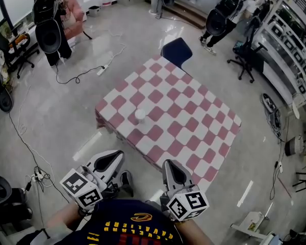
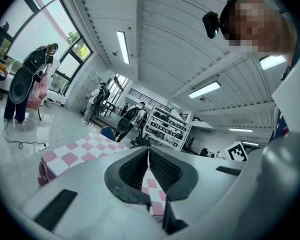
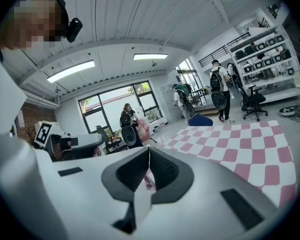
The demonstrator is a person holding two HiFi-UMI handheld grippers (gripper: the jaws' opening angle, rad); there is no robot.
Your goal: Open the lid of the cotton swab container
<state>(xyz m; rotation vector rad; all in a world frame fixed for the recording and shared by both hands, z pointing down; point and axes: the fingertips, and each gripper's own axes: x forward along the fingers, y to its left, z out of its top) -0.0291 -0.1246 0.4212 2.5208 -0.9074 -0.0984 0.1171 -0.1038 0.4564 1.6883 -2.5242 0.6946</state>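
Nearest, close against the person's chest (image 1: pixel 127 229), the left gripper (image 1: pixel 113 158) and right gripper (image 1: pixel 169 166) each had jaws closed together on nothing. Well beyond them, the cotton swab container (image 1: pixel 139 115) stood on the near-left part of the checked table (image 1: pixel 194 121). It was a small, white, round tub. It was probably light, stiff, smooth plastic that would slide easily, so it was best steadied by its body and opened at the rim of the lid (image 1: pixel 139 112).
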